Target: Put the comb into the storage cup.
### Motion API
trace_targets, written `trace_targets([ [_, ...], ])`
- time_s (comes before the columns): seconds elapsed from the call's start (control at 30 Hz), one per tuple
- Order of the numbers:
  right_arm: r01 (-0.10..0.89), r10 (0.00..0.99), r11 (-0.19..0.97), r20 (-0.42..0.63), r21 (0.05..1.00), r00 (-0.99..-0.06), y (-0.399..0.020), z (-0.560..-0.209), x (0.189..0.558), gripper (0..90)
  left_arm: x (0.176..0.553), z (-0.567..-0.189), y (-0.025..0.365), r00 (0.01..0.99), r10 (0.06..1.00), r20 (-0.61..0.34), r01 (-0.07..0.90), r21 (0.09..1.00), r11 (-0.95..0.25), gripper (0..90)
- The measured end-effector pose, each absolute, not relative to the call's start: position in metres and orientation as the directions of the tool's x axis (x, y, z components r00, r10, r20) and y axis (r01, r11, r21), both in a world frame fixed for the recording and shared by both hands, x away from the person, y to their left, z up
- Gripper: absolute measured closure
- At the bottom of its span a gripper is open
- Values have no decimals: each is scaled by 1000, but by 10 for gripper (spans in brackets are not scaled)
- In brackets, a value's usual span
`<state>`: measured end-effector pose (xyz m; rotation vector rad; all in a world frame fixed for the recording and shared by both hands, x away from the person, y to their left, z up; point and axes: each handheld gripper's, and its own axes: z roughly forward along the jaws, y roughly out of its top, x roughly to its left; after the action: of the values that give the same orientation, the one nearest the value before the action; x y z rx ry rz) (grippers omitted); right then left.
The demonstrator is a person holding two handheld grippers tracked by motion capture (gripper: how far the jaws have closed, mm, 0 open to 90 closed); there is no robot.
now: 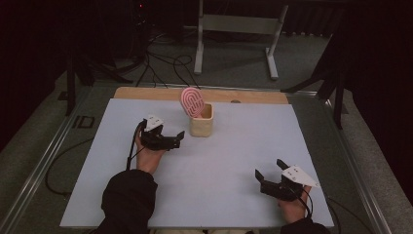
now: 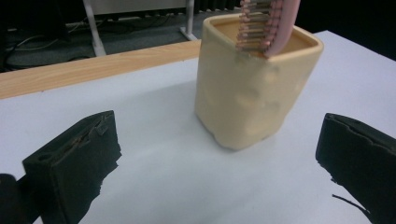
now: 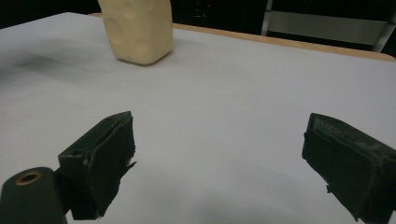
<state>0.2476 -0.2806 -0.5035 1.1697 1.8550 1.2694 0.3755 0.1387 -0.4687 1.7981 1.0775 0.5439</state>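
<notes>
My left gripper (image 1: 179,138) gaped empty, cream holder (image 1: 201,120) at 1 o'clock — a nudge risked tipping it, spilling the pink hairbrush (image 1: 193,102).

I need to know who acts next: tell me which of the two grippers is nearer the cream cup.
The left gripper: its open jaws sit just beside the cream cup holding the pink brush. The right gripper, also open, rests far off, near the table's front edge.

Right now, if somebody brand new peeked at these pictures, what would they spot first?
Probably the pink hairbrush, standing bristle-end up in the cream holder near the far edge of the white table. Next come the two black grippers: the left gripper sits open just beside the holder, pointing at it, and the right gripper rests open near the front right corner, well away from it.
</notes>
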Motion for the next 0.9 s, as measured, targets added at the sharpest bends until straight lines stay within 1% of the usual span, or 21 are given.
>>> trace_targets([
  [0.13, 330, 901, 154, 4, 931, -434, -280, -504, 248, 92, 366, -470, 150, 539, 837, -94, 438, 880, -183, 1],
  [0.4, 328, 900, 157, 2, 932, -436, -279, -504, 247, 92, 344, -473, 169, 555, 830, -57, 414, 884, -216, 1],
  [0.9, 323, 897, 156, 4, 933, -442, -279, -503, 246, 91, 310, -479, 203, 575, 817, -42, 376, 900, -219, 1],
])
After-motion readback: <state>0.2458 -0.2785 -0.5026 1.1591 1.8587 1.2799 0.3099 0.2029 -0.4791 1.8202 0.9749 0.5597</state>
